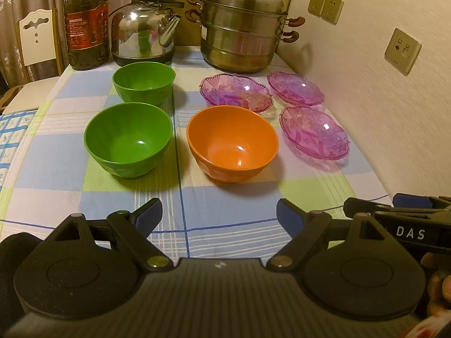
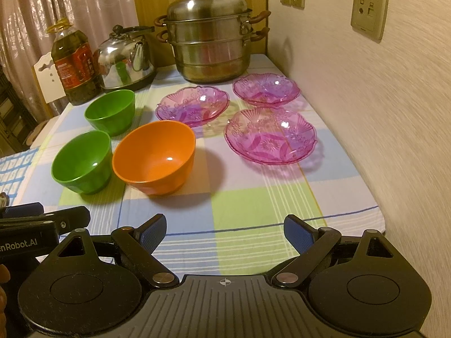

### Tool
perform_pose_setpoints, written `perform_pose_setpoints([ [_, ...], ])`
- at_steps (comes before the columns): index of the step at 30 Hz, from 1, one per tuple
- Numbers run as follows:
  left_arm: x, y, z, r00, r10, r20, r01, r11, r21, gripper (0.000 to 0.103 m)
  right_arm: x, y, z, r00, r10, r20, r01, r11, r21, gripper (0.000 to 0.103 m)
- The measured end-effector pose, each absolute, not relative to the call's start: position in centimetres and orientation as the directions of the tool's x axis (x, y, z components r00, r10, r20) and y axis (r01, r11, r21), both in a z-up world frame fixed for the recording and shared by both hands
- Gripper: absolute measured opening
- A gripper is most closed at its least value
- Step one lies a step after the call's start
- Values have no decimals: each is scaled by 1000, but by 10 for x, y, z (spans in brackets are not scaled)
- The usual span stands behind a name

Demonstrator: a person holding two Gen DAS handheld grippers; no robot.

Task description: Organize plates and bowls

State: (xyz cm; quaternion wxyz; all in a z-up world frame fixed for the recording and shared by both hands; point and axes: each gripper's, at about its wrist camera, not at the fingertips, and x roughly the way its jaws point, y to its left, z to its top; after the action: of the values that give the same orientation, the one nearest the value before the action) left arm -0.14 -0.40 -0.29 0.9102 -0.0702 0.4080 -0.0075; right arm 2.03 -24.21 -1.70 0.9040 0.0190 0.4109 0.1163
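Two green bowls stand on the checked tablecloth, one near point(image 1: 128, 138) point(image 2: 81, 162) and one farther back point(image 1: 143, 81) point(image 2: 110, 111). An orange bowl point(image 1: 232, 142) point(image 2: 154, 156) sits to the right of the near green one. Three pink see-through plates lie on the right: a left one point(image 1: 236, 91) point(image 2: 192, 104), a far one point(image 1: 294, 88) point(image 2: 265, 88) and a near one point(image 1: 314, 132) point(image 2: 270, 136). My left gripper point(image 1: 220, 217) is open and empty, short of the bowls. My right gripper point(image 2: 224, 232) is open and empty near the table's front edge.
At the back stand an oil bottle point(image 1: 86, 25) point(image 2: 72, 64), a steel kettle point(image 1: 143, 31) point(image 2: 125, 59) and a stacked steamer pot point(image 1: 242, 28) point(image 2: 210, 33). A wall with sockets point(image 1: 402, 51) point(image 2: 368, 12) runs along the right. A white chair point(image 1: 38, 38) is at the left.
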Motion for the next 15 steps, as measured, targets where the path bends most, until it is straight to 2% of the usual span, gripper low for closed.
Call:
perform_pose_setpoints([
  [15, -2, -5, -4, 667, -70, -742, -44, 990, -133, 87, 20, -243, -17, 634, 226, -739, -194, 972, 131, 90],
])
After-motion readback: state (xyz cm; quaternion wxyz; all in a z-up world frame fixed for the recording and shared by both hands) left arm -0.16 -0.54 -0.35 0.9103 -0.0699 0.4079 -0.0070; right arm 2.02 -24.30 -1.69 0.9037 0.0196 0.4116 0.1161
